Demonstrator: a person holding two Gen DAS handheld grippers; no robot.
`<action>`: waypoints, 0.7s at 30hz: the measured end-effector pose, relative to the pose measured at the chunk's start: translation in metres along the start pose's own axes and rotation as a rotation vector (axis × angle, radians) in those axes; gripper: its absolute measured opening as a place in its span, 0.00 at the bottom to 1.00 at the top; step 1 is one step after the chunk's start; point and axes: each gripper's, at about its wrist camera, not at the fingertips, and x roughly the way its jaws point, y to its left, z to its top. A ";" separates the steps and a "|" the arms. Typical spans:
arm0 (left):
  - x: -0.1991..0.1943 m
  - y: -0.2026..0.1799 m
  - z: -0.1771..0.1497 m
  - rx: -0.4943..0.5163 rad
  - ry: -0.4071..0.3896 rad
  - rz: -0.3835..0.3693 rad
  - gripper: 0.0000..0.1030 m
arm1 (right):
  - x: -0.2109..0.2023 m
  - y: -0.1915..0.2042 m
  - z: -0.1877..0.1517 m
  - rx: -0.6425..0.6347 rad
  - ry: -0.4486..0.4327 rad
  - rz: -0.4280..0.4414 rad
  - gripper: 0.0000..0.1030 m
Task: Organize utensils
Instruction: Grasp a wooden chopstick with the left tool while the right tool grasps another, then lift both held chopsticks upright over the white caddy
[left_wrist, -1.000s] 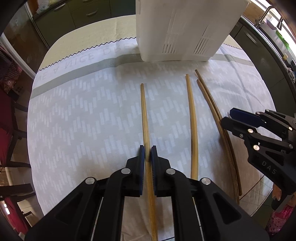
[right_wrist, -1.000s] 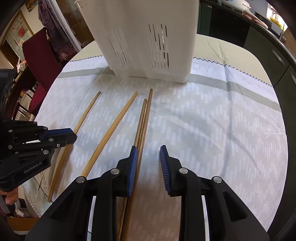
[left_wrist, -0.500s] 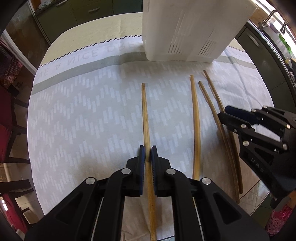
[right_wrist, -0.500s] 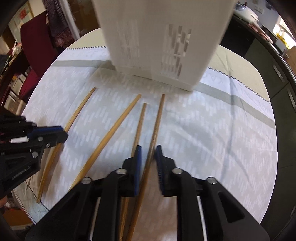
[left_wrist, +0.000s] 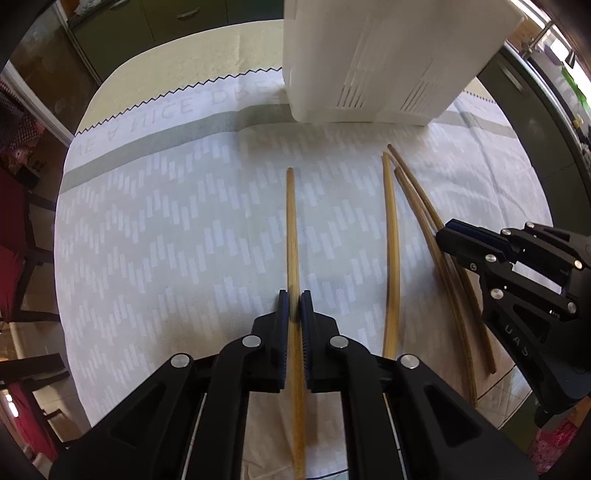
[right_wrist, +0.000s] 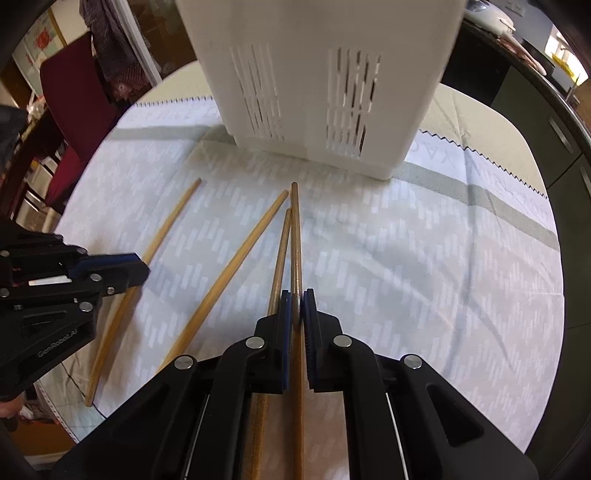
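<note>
The left tool (left_wrist: 294, 308) is clamped on a long wooden chopstick (left_wrist: 291, 229) that runs forward between its blue pads towards a white slotted utensil holder (left_wrist: 388, 59). The right tool (right_wrist: 294, 308) is clamped on another wooden chopstick (right_wrist: 295, 236), the rightmost of the four. Just left of it lies a third chopstick (right_wrist: 280, 254), and a fourth chopstick (right_wrist: 236, 266) angles away between the two tools. All rest on a pale patterned tablecloth (left_wrist: 166, 240) covering the worktop. Woven into its far band, upside down from here, are letters reading "A NICE". The side of the left tool carries the marking "GenRobot.AI". A dark red chair (right_wrist: 74, 110) stands beyond the worktop's left edge.
</note>
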 end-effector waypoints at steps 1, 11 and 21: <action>-0.002 0.001 0.001 -0.004 -0.012 -0.014 0.06 | -0.005 -0.002 -0.002 0.007 -0.017 0.011 0.07; -0.063 0.004 0.000 -0.012 -0.214 -0.039 0.06 | -0.071 -0.019 -0.020 0.059 -0.228 0.109 0.07; -0.111 0.000 -0.024 0.015 -0.330 -0.040 0.06 | -0.117 -0.027 -0.045 0.061 -0.347 0.106 0.07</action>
